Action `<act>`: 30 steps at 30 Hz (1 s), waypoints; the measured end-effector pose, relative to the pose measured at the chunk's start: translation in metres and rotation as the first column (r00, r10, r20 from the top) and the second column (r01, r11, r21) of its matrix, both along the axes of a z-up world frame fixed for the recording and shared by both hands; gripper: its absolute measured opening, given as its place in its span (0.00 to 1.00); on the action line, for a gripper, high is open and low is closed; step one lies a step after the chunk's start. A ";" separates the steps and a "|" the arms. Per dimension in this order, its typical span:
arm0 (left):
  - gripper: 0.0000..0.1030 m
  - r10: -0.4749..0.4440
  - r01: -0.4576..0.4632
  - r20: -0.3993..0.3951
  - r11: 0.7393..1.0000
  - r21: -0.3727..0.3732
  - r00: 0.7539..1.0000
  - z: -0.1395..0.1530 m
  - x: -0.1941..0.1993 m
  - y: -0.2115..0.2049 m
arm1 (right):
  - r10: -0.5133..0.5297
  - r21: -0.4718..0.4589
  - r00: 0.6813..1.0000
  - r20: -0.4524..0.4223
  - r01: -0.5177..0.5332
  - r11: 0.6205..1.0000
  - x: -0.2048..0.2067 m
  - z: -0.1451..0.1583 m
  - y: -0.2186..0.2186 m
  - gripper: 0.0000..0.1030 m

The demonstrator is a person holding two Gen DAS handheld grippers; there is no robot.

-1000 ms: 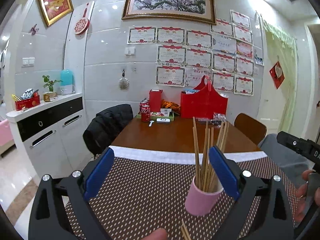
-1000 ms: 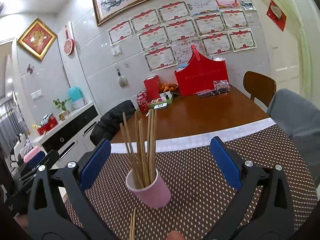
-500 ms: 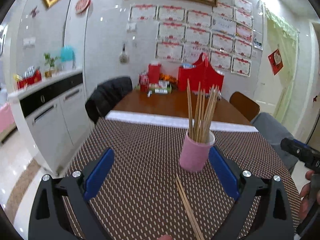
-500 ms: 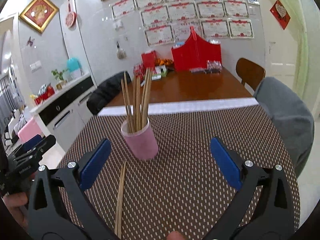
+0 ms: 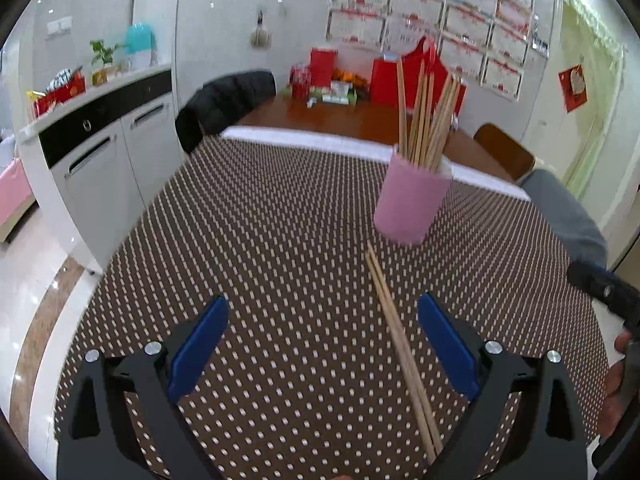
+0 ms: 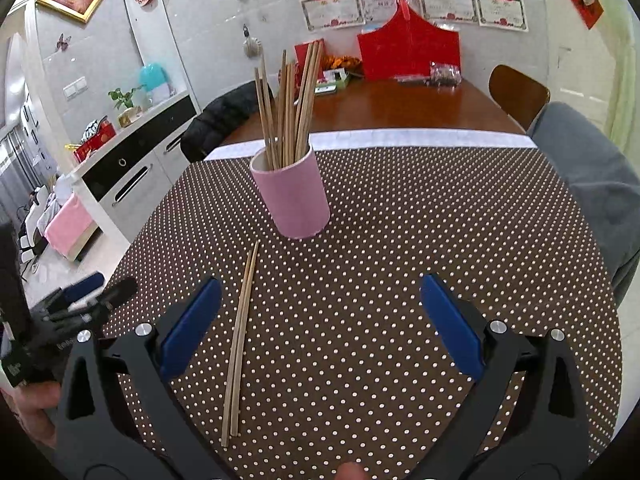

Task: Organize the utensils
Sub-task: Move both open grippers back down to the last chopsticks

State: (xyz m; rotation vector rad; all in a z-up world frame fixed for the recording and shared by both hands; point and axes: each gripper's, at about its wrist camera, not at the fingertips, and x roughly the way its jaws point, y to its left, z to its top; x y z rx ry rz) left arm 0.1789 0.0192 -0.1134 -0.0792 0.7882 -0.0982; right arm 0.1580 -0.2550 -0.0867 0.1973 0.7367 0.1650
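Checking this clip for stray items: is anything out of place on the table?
Yes. One pair of chopsticks lies flat on the dotted mat, just in front of the pink cup, while the others stand inside it. Nothing looks spilled or damaged.

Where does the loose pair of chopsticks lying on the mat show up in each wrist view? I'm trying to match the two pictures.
Left wrist: the loose pair of chopsticks runs from lower right up toward centre, near the right finger.
Right wrist: the pair lies left of centre, by the left finger.
Shared landmark: the pink cup of chopsticks, just beyond the pair's far tips.
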 end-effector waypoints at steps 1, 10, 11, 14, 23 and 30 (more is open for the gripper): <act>0.91 -0.012 0.012 -0.020 1.000 0.005 1.000 -0.006 0.000 -0.004 | -0.002 0.004 1.000 -0.006 0.002 1.000 0.001 -0.003 -0.001 0.94; 0.91 -0.026 0.042 -0.179 0.995 0.085 0.983 -0.052 0.019 -0.031 | 0.004 0.025 0.998 -0.064 -0.003 1.000 0.013 -0.023 -0.006 0.94; 0.91 -0.028 0.046 -0.187 0.994 0.095 0.982 -0.056 0.020 -0.034 | 0.003 0.025 0.998 -0.070 -0.001 1.000 0.014 -0.025 -0.008 0.94; 0.91 -0.030 0.054 -0.216 0.993 0.106 0.976 -0.065 0.025 -0.041 | -0.002 0.035 0.996 -0.085 0.005 0.999 0.020 -0.030 -0.013 0.94; 0.91 -0.013 0.047 -0.294 0.993 0.106 0.956 -0.093 0.044 -0.053 | 0.005 0.065 0.992 -0.127 0.003 0.998 0.035 -0.047 -0.024 0.94; 0.91 -0.003 0.035 -0.286 0.994 0.106 0.958 -0.097 0.056 -0.058 | 0.010 0.082 0.988 -0.153 0.002 0.997 0.042 -0.060 -0.029 0.94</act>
